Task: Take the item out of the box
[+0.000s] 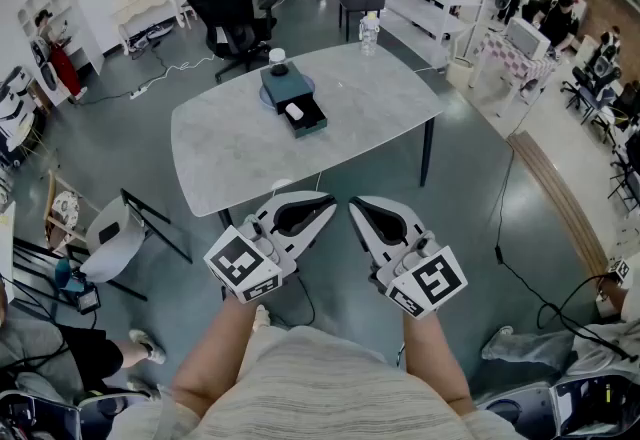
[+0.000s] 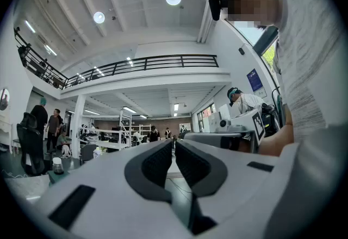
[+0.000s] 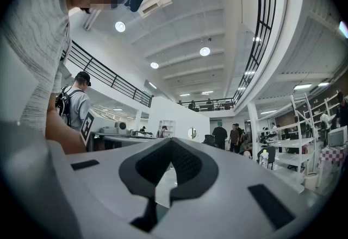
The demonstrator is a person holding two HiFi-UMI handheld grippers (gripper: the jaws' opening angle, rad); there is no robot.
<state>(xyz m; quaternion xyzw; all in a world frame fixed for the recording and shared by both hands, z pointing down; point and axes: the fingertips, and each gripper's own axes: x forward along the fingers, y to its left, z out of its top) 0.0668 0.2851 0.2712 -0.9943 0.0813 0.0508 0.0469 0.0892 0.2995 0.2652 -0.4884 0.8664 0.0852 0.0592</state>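
A dark teal box (image 1: pixel 310 125) lies on the grey table (image 1: pixel 230 153), its tray open toward me, with a small white item (image 1: pixel 295 111) inside. Behind the tray a small dark object rests on the box's closed part (image 1: pixel 283 88). Both grippers hang in front of my body, short of the table's near edge and well away from the box. My left gripper (image 1: pixel 328 203) (image 2: pixel 174 143) is shut with nothing in it. Beside it, the right gripper (image 1: pixel 355 205) (image 3: pixel 171 143) is also shut and empty. Both gripper views point up at the hall and do not show the box.
A water bottle (image 1: pixel 369 33) and a small white round object (image 1: pixel 277 56) stand at the table's far edge. Black office chairs (image 1: pixel 225 13) sit behind it, and a folded chair (image 1: pixel 115 238) stands at the left. Cables run over the floor. Shelves line the right side.
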